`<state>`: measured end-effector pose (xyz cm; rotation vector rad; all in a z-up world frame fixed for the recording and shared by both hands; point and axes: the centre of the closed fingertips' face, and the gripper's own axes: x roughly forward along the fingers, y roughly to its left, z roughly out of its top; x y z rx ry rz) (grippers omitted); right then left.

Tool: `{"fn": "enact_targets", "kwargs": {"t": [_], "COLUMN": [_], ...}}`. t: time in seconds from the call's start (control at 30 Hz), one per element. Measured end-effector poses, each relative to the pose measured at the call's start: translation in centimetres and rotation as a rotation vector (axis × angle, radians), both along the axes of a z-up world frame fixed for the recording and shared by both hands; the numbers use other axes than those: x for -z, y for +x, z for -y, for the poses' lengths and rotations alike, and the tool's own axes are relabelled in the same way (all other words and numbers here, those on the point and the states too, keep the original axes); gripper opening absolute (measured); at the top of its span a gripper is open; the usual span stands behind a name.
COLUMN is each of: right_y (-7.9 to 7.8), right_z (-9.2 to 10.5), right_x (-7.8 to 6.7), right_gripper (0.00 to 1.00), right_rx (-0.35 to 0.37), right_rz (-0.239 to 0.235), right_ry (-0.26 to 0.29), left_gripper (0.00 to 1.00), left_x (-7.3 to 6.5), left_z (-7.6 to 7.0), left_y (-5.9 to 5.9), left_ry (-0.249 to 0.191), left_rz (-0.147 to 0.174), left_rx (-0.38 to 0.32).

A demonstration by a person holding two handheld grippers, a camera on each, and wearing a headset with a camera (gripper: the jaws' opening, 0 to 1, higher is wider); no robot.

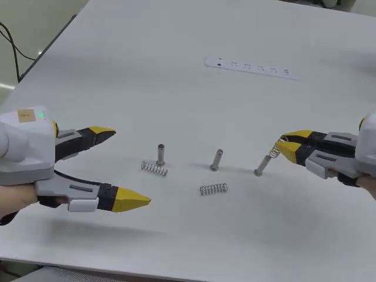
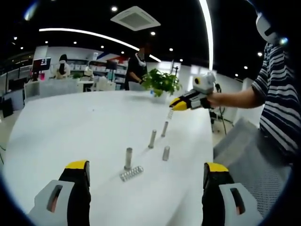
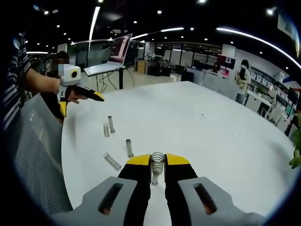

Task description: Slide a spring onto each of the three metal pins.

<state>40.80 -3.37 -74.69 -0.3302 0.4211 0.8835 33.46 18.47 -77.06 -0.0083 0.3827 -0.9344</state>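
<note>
White table — right gripper pinches a spring over a pin; left gripper gapes wide. Skewed, the spring could topple the pin — or pop free.

Three pins, three springs, two hand-held grippers and one power strip.

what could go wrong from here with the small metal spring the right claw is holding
1. The small coiled metal spring is pinched at the very tips of the right claw, so it may flick out.
2. The short metal pin beneath it stands on the white table with no holder visible; a sideways push could topple it.
</note>
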Motion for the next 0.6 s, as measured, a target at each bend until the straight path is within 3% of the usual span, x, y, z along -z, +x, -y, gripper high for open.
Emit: {"fn": "enact_targets", "kwargs": {"t": [0.1, 0.6], "right_y": [0.1, 0.4], "right_z": [-0.2, -0.2], "right_x": [0.0, 1.0], "right_gripper": [0.07, 0.07], "right_rx": [0.007, 0.008], "right_rz": [-0.010, -0.029], "right_ry": [0.020, 0.003], "left_gripper": [0.98, 0.98], "left_x": [0.0, 0.0], "left_z": [0.0, -0.3], "left_y": [-0.2, -0.2], "left_ry": [-0.001, -0.003], "left_rz": [-0.005, -0.006], "left_rx": [0.002, -0.008]}}
